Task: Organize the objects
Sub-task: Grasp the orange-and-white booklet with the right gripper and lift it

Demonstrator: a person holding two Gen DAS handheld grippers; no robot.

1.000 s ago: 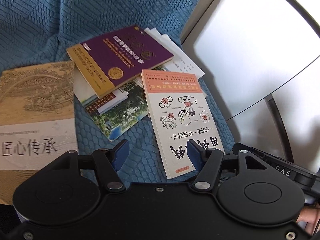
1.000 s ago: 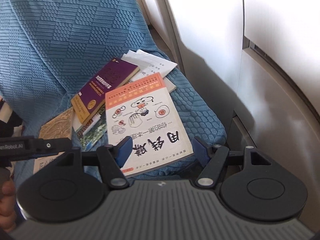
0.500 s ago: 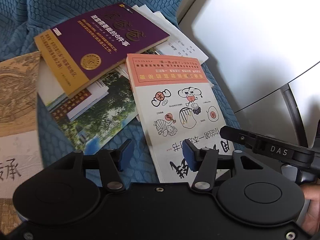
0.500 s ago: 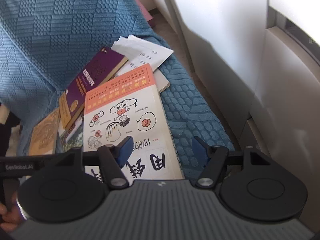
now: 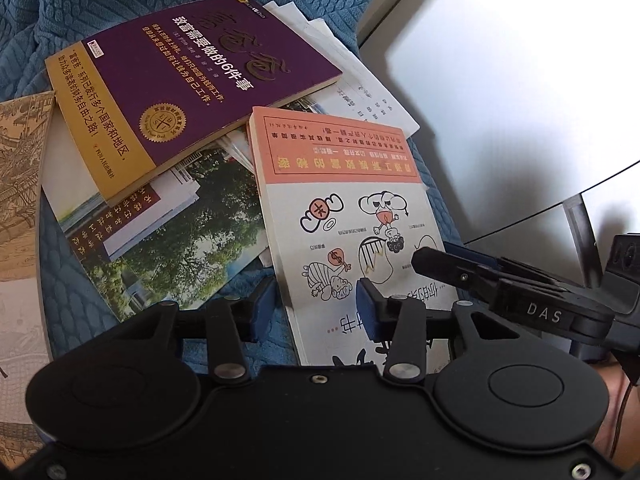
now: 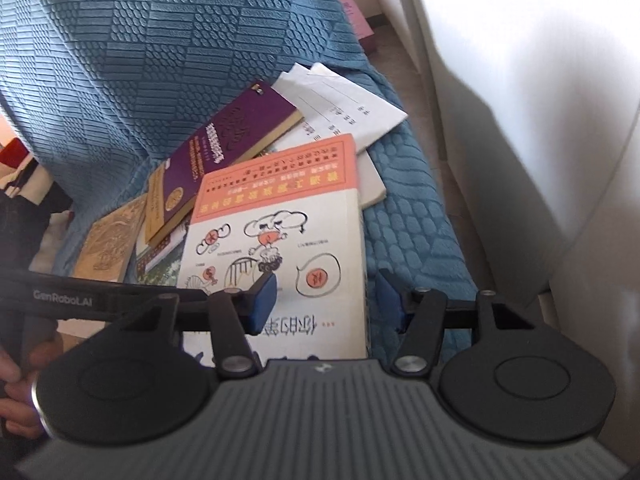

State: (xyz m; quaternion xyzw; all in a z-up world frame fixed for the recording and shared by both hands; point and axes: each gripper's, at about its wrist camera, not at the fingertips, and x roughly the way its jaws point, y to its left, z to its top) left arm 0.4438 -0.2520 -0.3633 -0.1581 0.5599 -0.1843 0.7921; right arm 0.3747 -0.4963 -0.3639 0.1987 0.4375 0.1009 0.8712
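Observation:
A white book with an orange band and cartoon drawings [image 5: 344, 216] [image 6: 280, 224] lies flat on top of a loose pile on a blue cloth. My left gripper [image 5: 316, 309] hangs low over the book's near left edge. One pad is over the cover and the other over the cloth, and the jaws are closing without pressing on anything. My right gripper [image 6: 325, 304] straddles the book's near right edge in the same way, its jaws also closing with no grip. One of its fingers [image 5: 440, 260] reaches over the cover in the left wrist view.
A purple and gold book [image 5: 192, 92] [image 6: 228, 136] lies on a green photo booklet [image 5: 172, 240]. White papers [image 5: 360, 96] [image 6: 340, 104] lie behind, and a tan book [image 5: 20, 184] lies to the left. The blue textured cloth [image 6: 160, 40] covers the seat. A white wall [image 6: 540, 120] stands to the right.
Both grippers have come down and forward onto the cartoon book, which now fills more of each view. Both pairs of jaws have narrowed. The books have not moved.

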